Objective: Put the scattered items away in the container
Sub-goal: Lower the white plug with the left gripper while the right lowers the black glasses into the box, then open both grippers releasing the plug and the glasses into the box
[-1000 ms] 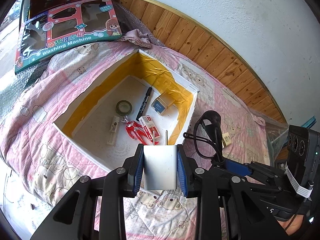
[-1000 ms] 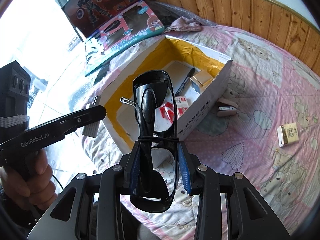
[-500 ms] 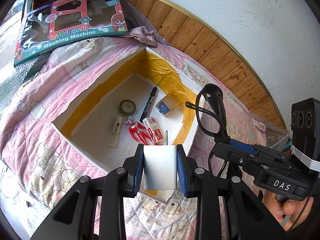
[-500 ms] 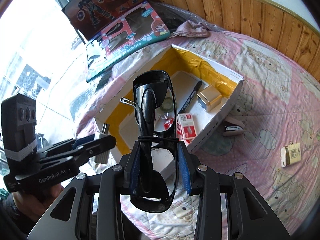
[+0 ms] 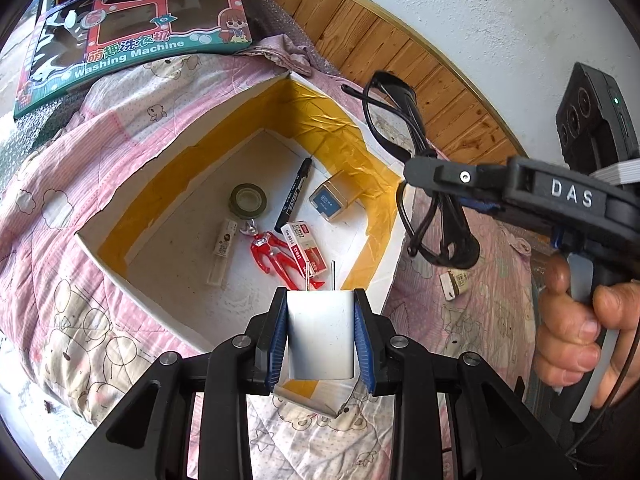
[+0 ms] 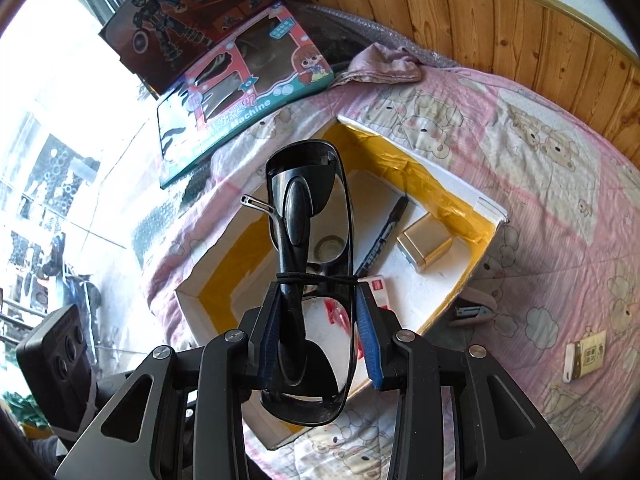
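Note:
A white box point(image 5: 224, 98) lined with yellow tape lies on the pink quilt. It holds a tape roll point(image 5: 247, 199), a black marker point(image 5: 294, 196), a red figure point(image 5: 276, 258), a staple box point(image 5: 304, 246) and a small blue-faced box point(image 5: 330, 200). My left gripper point(image 5: 321, 304) is shut on a white plug point(image 5: 321, 332), prongs forward, above the box's near rim. My right gripper point(image 6: 316, 300) is shut on folded black glasses point(image 6: 308, 216) bound with a black band, over the box point(image 6: 440, 176). In the left wrist view the glasses point(image 5: 400, 120) hang above the box's right wall.
A stapler point(image 6: 474, 312) and a small cream packet point(image 6: 586, 354) lie on the quilt to the right of the box. Toy cartons point(image 5: 132, 44) and a crumpled cloth point(image 5: 280, 50) sit behind it. A wood-panelled wall point(image 6: 520, 28) borders the far side.
The right gripper has carried the glasses forward from beside the box to above its right wall. The left gripper has edged in over the near rim, still holding the plug.

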### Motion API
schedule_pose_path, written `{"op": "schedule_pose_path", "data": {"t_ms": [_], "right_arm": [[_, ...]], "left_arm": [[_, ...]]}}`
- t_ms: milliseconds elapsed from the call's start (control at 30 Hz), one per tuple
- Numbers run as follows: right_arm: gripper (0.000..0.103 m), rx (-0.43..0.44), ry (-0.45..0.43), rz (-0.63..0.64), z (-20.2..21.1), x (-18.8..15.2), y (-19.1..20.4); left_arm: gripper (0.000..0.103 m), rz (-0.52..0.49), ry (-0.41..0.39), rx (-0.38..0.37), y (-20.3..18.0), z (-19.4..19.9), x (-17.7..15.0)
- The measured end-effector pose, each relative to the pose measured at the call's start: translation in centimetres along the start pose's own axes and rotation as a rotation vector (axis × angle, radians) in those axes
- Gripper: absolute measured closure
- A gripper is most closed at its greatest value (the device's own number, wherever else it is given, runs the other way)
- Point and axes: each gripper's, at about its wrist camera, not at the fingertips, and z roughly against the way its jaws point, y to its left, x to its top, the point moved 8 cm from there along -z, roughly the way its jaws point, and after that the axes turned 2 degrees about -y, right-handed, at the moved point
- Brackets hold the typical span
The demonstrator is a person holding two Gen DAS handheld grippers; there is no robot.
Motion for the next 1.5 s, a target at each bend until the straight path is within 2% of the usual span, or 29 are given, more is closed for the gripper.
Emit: {"op": "schedule_pose_path", "data": {"t_ms": [267, 533, 700, 1033, 1200, 1267, 1300, 1400, 1500], "right_arm": [[0.066, -0.008, 0.068, -0.013, -4.4, 2.7, -0.6], [0.066, -0.062, 0.115, 0.022, -8.4, 4.5, -1.1], [0.066, -0.054, 0.152, -0.041, -10.8, 5.2, -2.2], [0.066, -0.075, 0.177, -0.059, -13.7, 5.7, -3.0], [0.062, -0.137, 0.133, -0.040, -14.7, 6.2, -3.9], [0.057, -0.170, 0.130, -0.022, -15.0, 5.9, -4.6], [0.057, -0.166, 0.126, -0.040, -14.8, 5.8, -5.0], [0.057, -0.118, 0.104, -0.083, -12.9, 5.6, -5.7], [0.057, -0.063, 0.060, -0.116, -9.9, 5.4, -5.9]], "left_arm": [[0.072, 0.015, 0.013, -0.006, 0.8, -1.2, 0.0], [0.072, 0.031, 0.016, -0.009, 1.6, -2.0, 0.4], [0.072, 0.040, 0.007, 0.001, 2.0, -2.6, 1.1], [0.072, 0.020, 0.029, 0.016, 2.1, -4.0, 1.2], [0.071, 0.014, 0.043, 0.008, 2.2, -5.2, 1.4], [0.069, 0.028, 0.071, 0.074, 3.3, -6.2, 1.1], [0.066, 0.053, 0.080, 0.087, 3.9, -6.4, 0.9], [0.066, 0.071, 0.060, 0.032, 3.9, -5.3, 1.0], [0.066, 0.076, 0.055, 0.028, 4.0, -4.4, 0.9]]}}
